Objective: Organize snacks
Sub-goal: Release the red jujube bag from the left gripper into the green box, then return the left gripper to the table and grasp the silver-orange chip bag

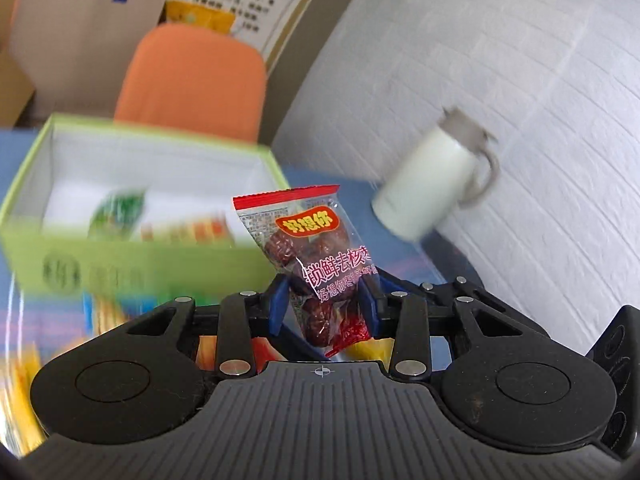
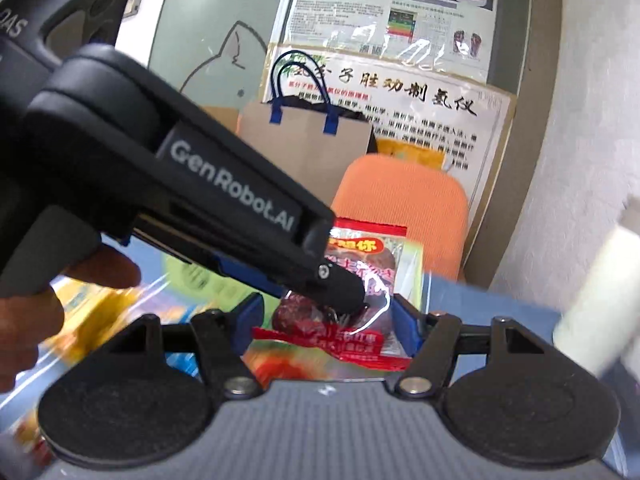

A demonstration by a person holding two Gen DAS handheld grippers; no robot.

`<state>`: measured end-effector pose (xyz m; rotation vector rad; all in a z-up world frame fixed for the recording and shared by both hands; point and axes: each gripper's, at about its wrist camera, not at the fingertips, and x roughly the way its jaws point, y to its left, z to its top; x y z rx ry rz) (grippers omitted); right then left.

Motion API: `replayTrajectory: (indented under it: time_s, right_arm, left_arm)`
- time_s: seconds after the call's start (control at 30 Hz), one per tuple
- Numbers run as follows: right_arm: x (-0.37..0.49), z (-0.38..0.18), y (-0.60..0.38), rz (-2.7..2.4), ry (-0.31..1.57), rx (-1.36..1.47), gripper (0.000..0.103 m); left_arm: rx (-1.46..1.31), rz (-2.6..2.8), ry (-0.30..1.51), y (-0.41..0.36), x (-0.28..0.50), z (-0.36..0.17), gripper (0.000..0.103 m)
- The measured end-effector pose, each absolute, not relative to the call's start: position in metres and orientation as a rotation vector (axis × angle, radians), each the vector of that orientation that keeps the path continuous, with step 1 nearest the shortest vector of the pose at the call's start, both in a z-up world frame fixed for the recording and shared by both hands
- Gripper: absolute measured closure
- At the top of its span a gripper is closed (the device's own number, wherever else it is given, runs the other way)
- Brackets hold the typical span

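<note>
My left gripper (image 1: 323,304) is shut on a clear red-edged packet of dried red dates (image 1: 316,256) and holds it upright, above the table, just right of an open green box (image 1: 132,258) that holds other snack packets. In the right wrist view the left gripper's black body (image 2: 224,200) crosses from the upper left, and the date packet (image 2: 360,280) hangs from its tip. My right gripper (image 2: 328,316) is open, its blue fingers (image 2: 404,324) on either side of the packet's lower end without closing on it.
A white mug with a grey lid (image 1: 436,176) stands on the blue table at the right, by the white wall. Yellow and orange snack packets (image 2: 88,312) lie on the table at the left. An orange chair (image 1: 192,80) and a brown paper bag (image 1: 80,40) stand behind.
</note>
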<state>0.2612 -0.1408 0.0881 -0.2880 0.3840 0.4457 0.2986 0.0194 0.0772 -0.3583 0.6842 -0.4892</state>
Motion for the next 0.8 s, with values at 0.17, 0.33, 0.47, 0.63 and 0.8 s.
replayTrajectory:
  time_s: [0.17, 0.33, 0.47, 0.63, 0.8]
  right_arm:
    - [0.345, 0.082, -0.131, 0.495, 0.463, -0.29, 0.035]
    - [0.398, 0.063, -0.112, 0.56, 0.55, -0.26, 0.034]
    - [0.372, 0.081, -0.127, 0.556, 0.464, -0.231, 0.032]
    - [0.305, 0.117, -0.175, 0.504, 0.327, -0.196, 0.01]
    - [0.229, 0.114, -0.215, 0.432, 0.333, -0.201, 0.01]
  left_arm:
    - [-0.348, -0.427, 0.715, 0.028, 0.375, 0.074, 0.086]
    - [-0.371, -0.346, 0.761, 0.047, 0.423, 0.047, 0.069]
    - [-0.375, -0.283, 0.683, 0.069, 0.407, 0.053, 0.046]
    - [-0.381, -0.34, 0.598, 0.07, 0.348, 0.079, 0.033]
    - [-0.339, -0.437, 0.569, 0.043, 0.279, 0.086, 0.028]
